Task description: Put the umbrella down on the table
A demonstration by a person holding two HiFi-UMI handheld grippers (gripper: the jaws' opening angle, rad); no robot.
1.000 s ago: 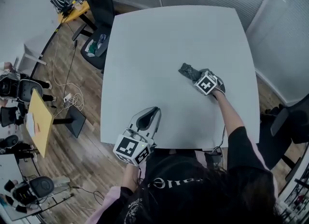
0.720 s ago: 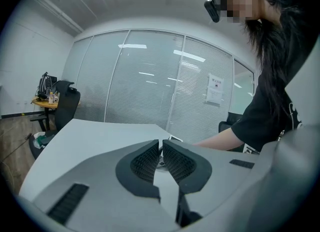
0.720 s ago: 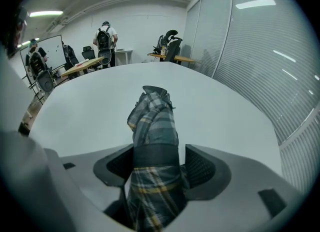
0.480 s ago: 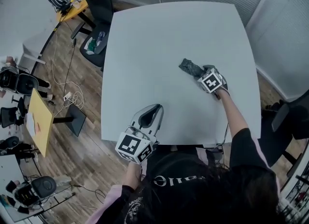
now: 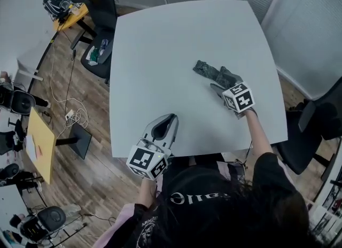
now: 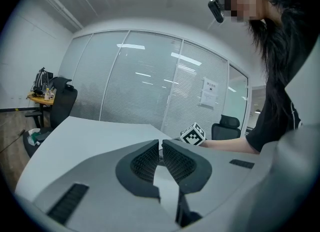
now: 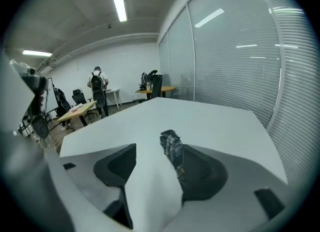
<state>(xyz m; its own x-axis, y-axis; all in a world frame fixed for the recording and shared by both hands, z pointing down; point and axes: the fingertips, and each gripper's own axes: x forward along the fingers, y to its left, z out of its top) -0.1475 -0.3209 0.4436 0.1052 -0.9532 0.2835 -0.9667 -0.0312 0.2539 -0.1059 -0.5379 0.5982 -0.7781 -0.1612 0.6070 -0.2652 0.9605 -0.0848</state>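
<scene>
One folded umbrella [image 5: 212, 73] lies on the white table [image 5: 176, 38].
Two grippers: the right gripper [image 5: 217, 88], jaws spread wide, just beside it; the left gripper [image 5: 169, 119], jaws together, empty.

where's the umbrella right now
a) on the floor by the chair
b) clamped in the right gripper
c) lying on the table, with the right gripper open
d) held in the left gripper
c: the umbrella lies flat on the table, and the right gripper has its fingers wide apart, pressing on nothing.
</scene>
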